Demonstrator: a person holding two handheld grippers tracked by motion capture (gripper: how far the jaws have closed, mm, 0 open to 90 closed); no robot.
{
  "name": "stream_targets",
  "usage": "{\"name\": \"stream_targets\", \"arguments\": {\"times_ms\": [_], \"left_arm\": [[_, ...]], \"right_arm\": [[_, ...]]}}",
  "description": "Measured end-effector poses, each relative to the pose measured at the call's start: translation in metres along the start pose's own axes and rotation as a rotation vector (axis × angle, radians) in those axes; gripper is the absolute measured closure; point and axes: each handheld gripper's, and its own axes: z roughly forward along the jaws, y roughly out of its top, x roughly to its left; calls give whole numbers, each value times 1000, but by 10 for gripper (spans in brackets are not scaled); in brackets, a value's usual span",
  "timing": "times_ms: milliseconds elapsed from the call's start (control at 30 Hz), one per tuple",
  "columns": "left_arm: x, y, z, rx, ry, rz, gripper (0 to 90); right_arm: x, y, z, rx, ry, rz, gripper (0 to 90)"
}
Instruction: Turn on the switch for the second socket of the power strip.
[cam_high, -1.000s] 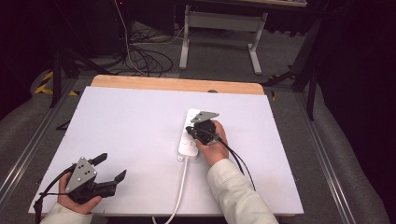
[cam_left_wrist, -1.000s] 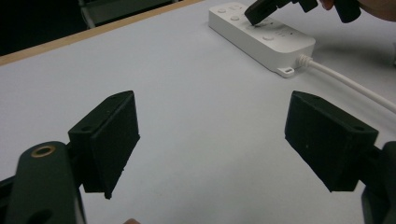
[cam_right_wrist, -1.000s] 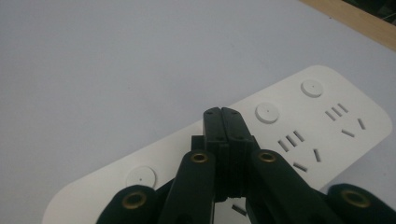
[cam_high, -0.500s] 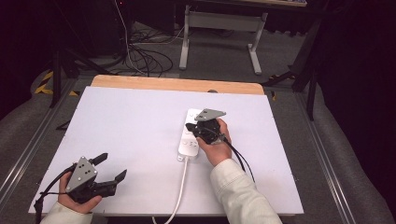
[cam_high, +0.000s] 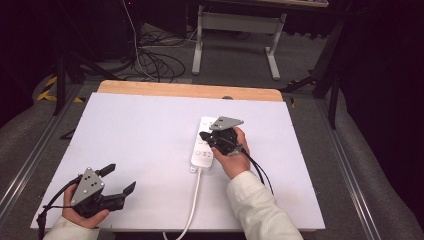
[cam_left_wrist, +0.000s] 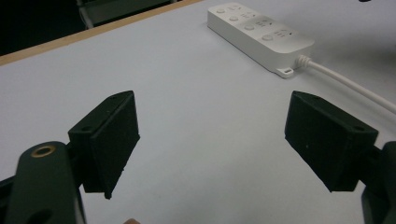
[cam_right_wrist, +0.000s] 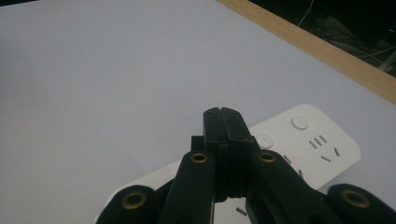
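On white table (cam_high: 150, 140), one power strip (cam_high: 204, 150), two grippers, right gripper (cam_high: 204, 135), left gripper (cam_high: 121, 181).

Dim room, evenly lit tabletop, soft focus

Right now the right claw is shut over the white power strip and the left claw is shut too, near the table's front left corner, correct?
Not quite: the left claw is open, jaws wide apart, as the left gripper view shows. The right claw is shut over the power strip.
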Motion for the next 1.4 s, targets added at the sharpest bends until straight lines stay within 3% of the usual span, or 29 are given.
{"name": "stream_targets", "arguments": {"times_ms": [100,233,500,733,1133,1400], "left_arm": [[0,0,0,2,3,-2,180],[0,0,-1,-8,6,-9,178],[0,0,-1,-4,5,-3,176],[-1,0,0,-2,6,-2,177],[-1,0,0,1,6,-2,177],[-1,0,-1,-3,5,-6,180]], "right_arm": [[0,1,-4,-15,12,4,882],[1,3,-12,-9,35,32,766],[6,4,-42,-47,3,1,474],[10,0,-66,-75,9,25,347],[15,-17,-103,-99,45,95,241],[19,-41,-127,-123,42,127,216]]}}
